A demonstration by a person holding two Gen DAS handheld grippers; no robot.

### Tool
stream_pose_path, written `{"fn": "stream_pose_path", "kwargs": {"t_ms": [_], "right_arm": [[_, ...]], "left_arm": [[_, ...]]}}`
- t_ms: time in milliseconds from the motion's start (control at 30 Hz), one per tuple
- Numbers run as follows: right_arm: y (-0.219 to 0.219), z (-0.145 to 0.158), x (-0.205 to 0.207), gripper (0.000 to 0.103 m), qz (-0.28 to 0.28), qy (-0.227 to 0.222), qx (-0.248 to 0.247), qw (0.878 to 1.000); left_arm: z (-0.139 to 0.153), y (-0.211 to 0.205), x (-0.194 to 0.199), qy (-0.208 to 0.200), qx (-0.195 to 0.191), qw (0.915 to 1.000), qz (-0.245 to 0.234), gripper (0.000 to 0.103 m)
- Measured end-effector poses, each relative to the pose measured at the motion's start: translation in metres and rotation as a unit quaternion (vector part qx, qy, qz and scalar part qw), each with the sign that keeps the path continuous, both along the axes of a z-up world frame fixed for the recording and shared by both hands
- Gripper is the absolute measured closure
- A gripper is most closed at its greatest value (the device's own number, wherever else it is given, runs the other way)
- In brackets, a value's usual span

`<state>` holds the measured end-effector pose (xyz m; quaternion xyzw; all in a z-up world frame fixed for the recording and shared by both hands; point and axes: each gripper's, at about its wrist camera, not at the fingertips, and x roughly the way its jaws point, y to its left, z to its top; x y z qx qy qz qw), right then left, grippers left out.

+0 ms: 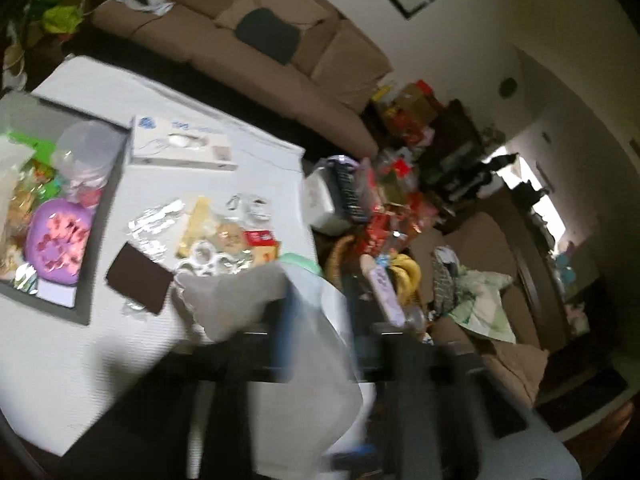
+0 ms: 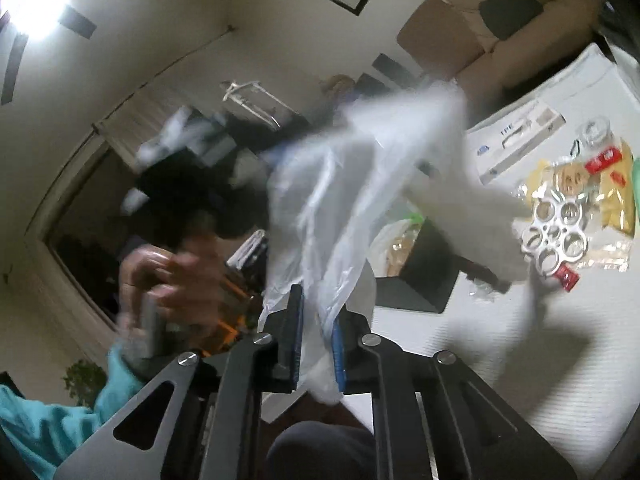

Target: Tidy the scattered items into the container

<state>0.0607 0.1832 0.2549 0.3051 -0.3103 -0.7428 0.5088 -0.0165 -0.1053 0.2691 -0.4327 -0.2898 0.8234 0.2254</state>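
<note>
White table (image 1: 100,360) before brown sofa (image 1: 248,40). Dark box (image 1: 100,216) at table's left side, already holding snacks. Right gripper (image 2: 316,344) narrow, pinching clear plastic bag (image 2: 344,184), lifted above table. Left gripper (image 1: 320,360) blurred behind same bag; state unclear. Snack packets (image 1: 232,232) loose beside box.

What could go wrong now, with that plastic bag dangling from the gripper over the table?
The plastic bag hangs loose from the right gripper, pinched only at one bunched end, so it might slip out. It also billows close to the ring holder and snack packets, and could drag them. Both views are blurred, so aiming for the box may be off.
</note>
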Motion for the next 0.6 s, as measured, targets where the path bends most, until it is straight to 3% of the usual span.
{"fn": "stream_pose_path", "kwargs": {"t_ms": [33, 167, 233, 367, 533, 600], "right_arm": [[0.005, 0.005, -0.002, 0.092, 0.000, 0.001, 0.003, 1.000], [0.018, 0.017, -0.014, 0.092, -0.007, 0.006, 0.052, 0.999], [0.023, 0.012, -0.023, 0.092, -0.011, -0.011, 0.066, 0.998], [0.034, 0.001, -0.034, 0.092, -0.012, -0.044, 0.061, 0.997], [0.042, 0.011, -0.032, 0.092, -0.015, -0.048, 0.055, 0.997], [0.044, 0.019, -0.034, 0.092, -0.022, -0.043, 0.054, 0.997]], "left_arm": [[-0.006, -0.006, 0.004, -0.001, -0.005, 1.0000, 0.004, 0.033], [-0.032, -0.023, 0.039, 0.011, -0.032, 0.9994, -0.010, 0.032], [-0.043, -0.018, 0.066, 0.043, -0.060, 0.9966, -0.036, 0.032], [-0.054, 0.023, 0.106, 0.122, -0.143, 0.9755, -0.115, 0.031], [-0.051, 0.057, 0.098, 0.129, -0.134, 0.9682, -0.167, 0.022], [-0.049, 0.062, 0.089, 0.118, -0.085, 0.9702, -0.194, 0.021]]}}
